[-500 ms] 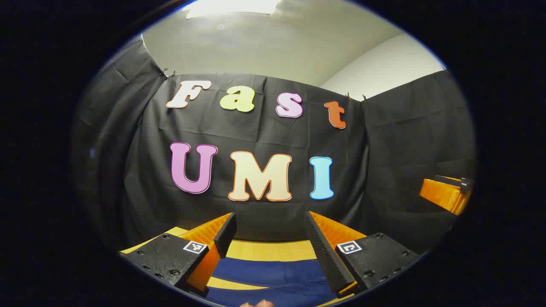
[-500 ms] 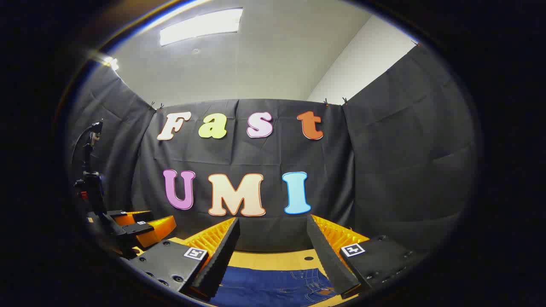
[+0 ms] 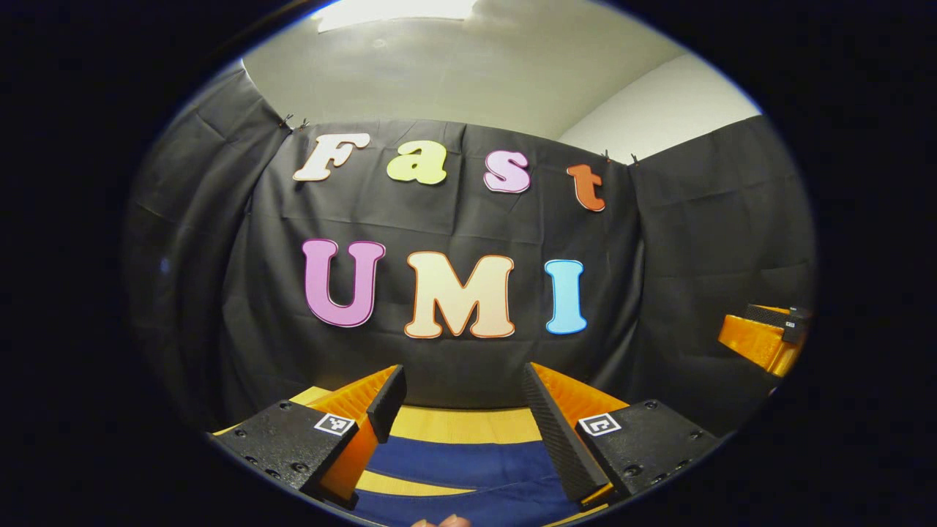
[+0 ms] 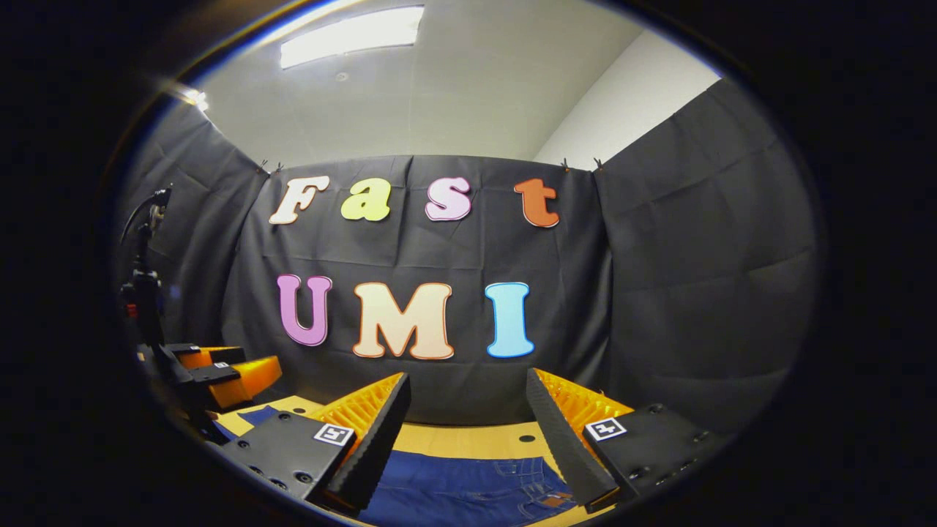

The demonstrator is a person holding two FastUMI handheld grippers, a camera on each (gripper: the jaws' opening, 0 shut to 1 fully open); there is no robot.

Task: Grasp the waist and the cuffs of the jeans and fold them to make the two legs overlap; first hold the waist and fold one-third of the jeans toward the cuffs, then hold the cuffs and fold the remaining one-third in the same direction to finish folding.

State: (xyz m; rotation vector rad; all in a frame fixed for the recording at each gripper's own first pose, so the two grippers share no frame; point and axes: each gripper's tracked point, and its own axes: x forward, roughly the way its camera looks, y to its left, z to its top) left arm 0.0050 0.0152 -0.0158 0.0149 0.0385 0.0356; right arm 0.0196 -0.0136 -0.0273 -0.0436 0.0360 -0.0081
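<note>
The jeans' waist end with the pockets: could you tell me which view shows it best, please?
The right gripper view: the jeans show stitched pockets and a waist patch between the open right gripper. The left gripper view shows only plain legs.

Both cameras have tipped a little downward since half a second ago. In the right gripper view more of the jeans (image 4: 468, 490) and of the bench (image 4: 468, 439) shows between the fingers of the right hand-held gripper (image 4: 467, 399). The left hand-held gripper (image 4: 219, 369) now sits higher at that view's left edge, with a blue strip, perhaps a jeans leg, newly showing beneath it.
</note>
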